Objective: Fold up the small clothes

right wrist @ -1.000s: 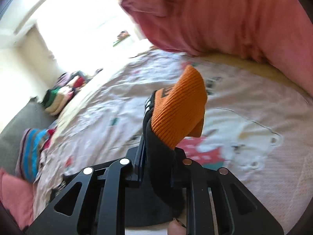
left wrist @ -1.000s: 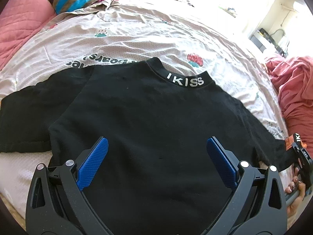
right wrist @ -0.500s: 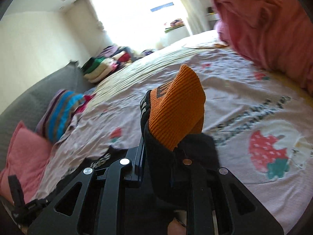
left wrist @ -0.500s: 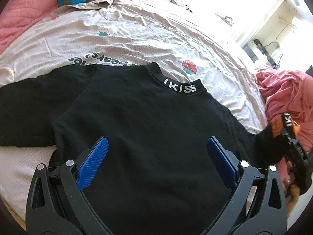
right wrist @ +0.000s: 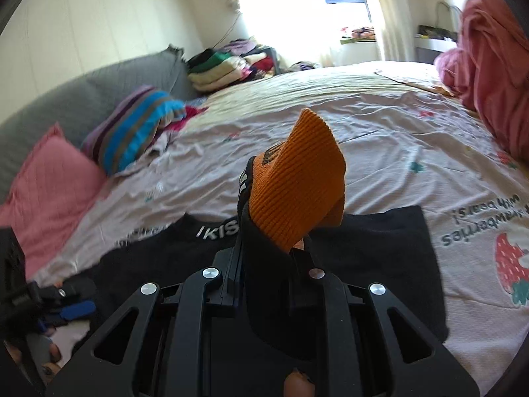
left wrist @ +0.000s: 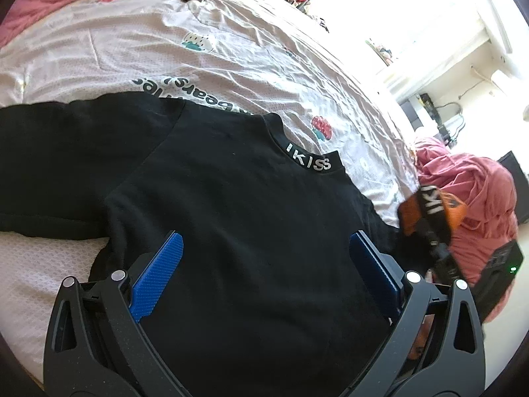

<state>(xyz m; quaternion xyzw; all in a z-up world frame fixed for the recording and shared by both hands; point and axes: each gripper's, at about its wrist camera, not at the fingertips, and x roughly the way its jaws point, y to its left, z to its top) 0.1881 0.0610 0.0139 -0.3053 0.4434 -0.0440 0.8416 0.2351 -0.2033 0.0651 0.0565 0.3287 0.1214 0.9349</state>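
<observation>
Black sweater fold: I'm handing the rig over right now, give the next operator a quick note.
Right gripper: shut on the orange cuff, sleeve lifted over the black sweater.
Left gripper: open, holding nothing, over the sweater's lower body.
The sweater lies flat on the bedsheet, collar away from you, other sleeve spread out.
Done: one sleeve picked up.
Left: lay it across the body, fold the other sleeve, then fold the body.

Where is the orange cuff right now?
In the right wrist view, the orange cuff sticks up from the shut right claw, above the black sweater.

"IKISS" on black collar [left wrist: 309, 162]
</observation>
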